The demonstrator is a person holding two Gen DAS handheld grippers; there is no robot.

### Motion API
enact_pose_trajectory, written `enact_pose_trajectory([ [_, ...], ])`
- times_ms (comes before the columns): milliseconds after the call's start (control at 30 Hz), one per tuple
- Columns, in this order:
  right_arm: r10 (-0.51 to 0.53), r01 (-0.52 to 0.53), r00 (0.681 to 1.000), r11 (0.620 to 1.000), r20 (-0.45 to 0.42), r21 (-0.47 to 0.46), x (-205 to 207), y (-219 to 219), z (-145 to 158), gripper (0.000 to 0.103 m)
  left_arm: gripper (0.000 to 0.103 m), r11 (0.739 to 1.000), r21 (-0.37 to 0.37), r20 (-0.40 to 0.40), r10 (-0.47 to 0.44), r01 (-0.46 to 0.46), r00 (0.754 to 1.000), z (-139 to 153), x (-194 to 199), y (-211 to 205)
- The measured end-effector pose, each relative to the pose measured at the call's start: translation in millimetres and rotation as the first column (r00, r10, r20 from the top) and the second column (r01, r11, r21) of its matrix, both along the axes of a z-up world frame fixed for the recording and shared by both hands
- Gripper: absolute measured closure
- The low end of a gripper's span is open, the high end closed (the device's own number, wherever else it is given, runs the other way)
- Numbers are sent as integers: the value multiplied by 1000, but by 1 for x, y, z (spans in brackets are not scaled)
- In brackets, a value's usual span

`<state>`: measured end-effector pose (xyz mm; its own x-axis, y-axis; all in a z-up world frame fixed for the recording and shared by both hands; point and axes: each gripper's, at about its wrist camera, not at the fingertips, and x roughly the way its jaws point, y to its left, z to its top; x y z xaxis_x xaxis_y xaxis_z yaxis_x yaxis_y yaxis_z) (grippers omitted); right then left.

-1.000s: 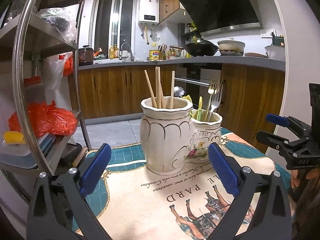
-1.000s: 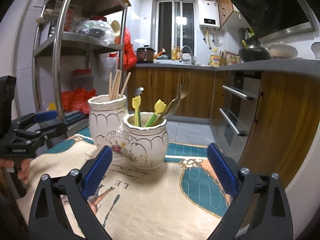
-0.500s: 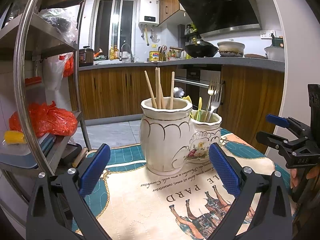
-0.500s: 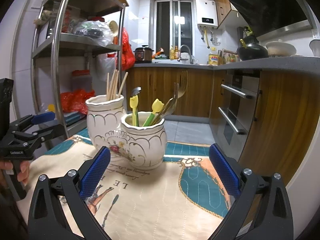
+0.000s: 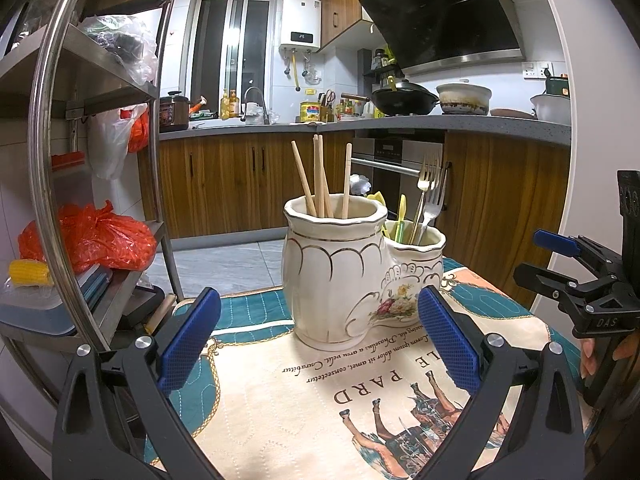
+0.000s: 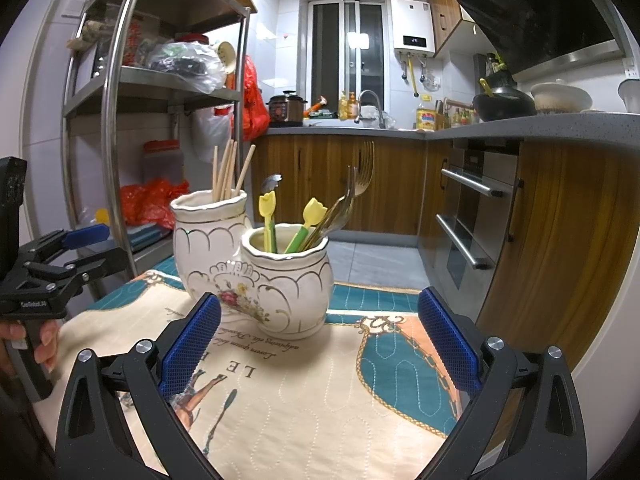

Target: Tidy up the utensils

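Utensils are seen sorted into a cream ceramic holder (image 5: 340, 280) of two joined pots with gold scrolls and a painted flower spray. Wooden chopsticks (image 5: 320, 178) stand in the taller pot (image 6: 210, 240); forks (image 5: 428, 196), a spoon (image 6: 271, 184) and yellow tulip-topped green pieces (image 6: 310, 220) lean in the lower pot (image 6: 286, 280). The holder is set upright on a quilted cloth (image 5: 304, 404) covering the worktop, toward its far edge. Printed on the cloth, upside down from the left wrist view, are large letters "PARD" and "LE", with a line of small script that cannot be read, and horses.

The left hand-held gripper (image 5: 316, 344) is held low before the holder, its blue pads (image 5: 188, 338) spread wide and nothing between them. The right hand-held gripper (image 6: 318, 348) is likewise spread and empty, short of the lower pot. Bare cloth lies between each gripper and the holder. On the right gripper's body, seen from the left wrist view, "DAS" can be read; the small label on the left gripper's body is too small to read.

A steel shelf rack (image 6: 120, 128) stands just off the cloth's left edge, with an orange bag (image 5: 88, 236) on a shelf. Beyond the far edge are floor tiles (image 6: 372, 260) and wooden cabinets (image 5: 224, 184). A wall heater (image 5: 300, 20) shows a small display, seemingly "25".
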<state>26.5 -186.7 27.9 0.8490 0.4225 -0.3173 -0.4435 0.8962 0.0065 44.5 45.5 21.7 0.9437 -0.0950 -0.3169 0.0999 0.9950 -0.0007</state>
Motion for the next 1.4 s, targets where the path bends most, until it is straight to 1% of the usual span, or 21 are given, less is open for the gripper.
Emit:
enact_pose_trajectory([
  [1400, -2, 2, 1000, 1000, 5, 4, -1, -2, 0, 5, 6, 1000, -1, -7, 15, -15, 1000, -1, 0, 2],
])
